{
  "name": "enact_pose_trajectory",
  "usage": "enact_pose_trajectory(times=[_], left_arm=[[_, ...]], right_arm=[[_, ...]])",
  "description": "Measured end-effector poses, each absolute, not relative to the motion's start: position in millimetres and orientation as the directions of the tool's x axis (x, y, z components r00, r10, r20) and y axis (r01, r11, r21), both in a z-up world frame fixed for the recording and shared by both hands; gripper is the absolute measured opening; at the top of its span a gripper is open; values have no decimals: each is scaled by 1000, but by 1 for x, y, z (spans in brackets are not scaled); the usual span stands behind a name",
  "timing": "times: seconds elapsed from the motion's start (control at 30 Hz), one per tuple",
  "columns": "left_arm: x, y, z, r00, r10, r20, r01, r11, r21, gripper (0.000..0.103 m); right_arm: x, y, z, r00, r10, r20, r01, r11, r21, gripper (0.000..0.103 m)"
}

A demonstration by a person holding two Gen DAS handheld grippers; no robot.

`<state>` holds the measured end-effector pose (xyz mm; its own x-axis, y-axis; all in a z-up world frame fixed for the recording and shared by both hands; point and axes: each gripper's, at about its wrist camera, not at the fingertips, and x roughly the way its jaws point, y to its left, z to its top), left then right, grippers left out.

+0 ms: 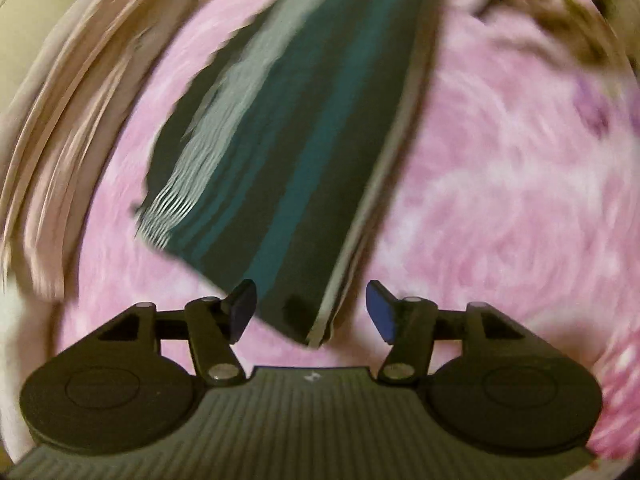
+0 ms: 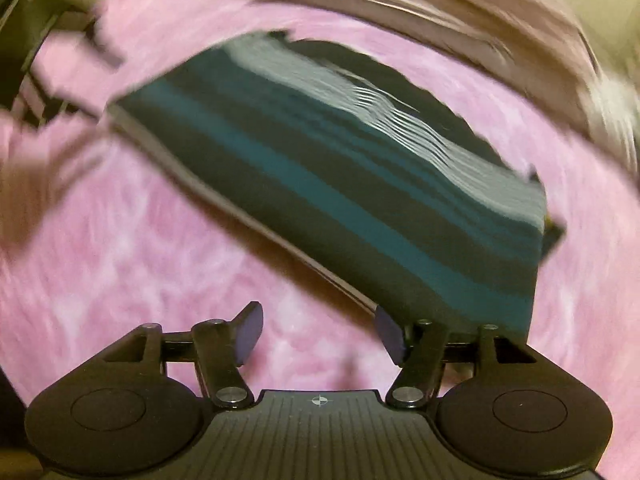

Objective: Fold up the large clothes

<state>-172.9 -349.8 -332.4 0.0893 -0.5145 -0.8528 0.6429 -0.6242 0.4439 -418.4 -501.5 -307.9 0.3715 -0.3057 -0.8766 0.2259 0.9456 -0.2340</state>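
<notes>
A folded garment (image 1: 300, 140), dark with teal and grey stripes, lies flat on a pink bed cover (image 1: 500, 184). Both views are smeared by motion. My left gripper (image 1: 312, 312) is open, and the garment's near corner lies between its fingers without either pad touching it. In the right wrist view the same garment (image 2: 340, 184) stretches from upper left to lower right. My right gripper (image 2: 320, 334) is open over bare pink cover (image 2: 140, 240). The garment's near corner runs behind its right finger (image 2: 390, 336).
A pale, streaked cloth or pillow (image 1: 68, 128) borders the cover at the left of the left wrist view and along the top right of the right wrist view (image 2: 460, 4). Dark furniture shapes (image 2: 36, 64) sit beyond the cover's edge.
</notes>
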Motion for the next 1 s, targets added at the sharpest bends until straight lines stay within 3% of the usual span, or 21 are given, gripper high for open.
enact_pose_trajectory(times=[0.17, 0.2, 0.27, 0.4, 0.5, 0.57, 0.63, 0.83, 1.0], left_arm=[[-169, -352, -372, 72, -550, -832, 507, -699, 505, 51], [-167, -352, -375, 63, -563, -824, 494, -700, 516, 50], [-160, -354, -378, 80, -583, -809, 465, -696, 548, 38], [-149, -358, -380, 90, -586, -805, 455, -695, 557, 28], [-150, -362, -378, 96, -579, -810, 456, -697, 553, 14], [-148, -366, -369, 101, -564, -819, 484, -692, 536, 9], [-150, -366, -355, 94, -552, -828, 504, -691, 518, 8], [-183, -340, -295, 36, -510, -860, 549, -709, 443, 7], [-245, -286, -254, -73, -435, -898, 591, -744, 312, 7]], right_arm=[[-417, -493, -359, 250, -533, -808, -80, 821, -566, 59], [-417, -497, -365, 239, -550, -800, -88, 809, -582, 59], [-422, -506, -373, 245, -567, -787, -96, 793, -601, 59], [-429, -519, -378, 246, -620, -745, -109, 746, -657, 59], [-433, -534, -380, 200, -639, -743, -80, 745, -662, 53], [-439, -538, -383, 166, -640, -750, -67, 752, -656, 26], [-444, -536, -377, 178, -627, -759, -49, 764, -643, 18], [-469, -513, -331, 200, -616, -762, 20, 780, -626, 15], [-527, -470, -318, 139, -581, -802, 22, 811, -584, 15]])
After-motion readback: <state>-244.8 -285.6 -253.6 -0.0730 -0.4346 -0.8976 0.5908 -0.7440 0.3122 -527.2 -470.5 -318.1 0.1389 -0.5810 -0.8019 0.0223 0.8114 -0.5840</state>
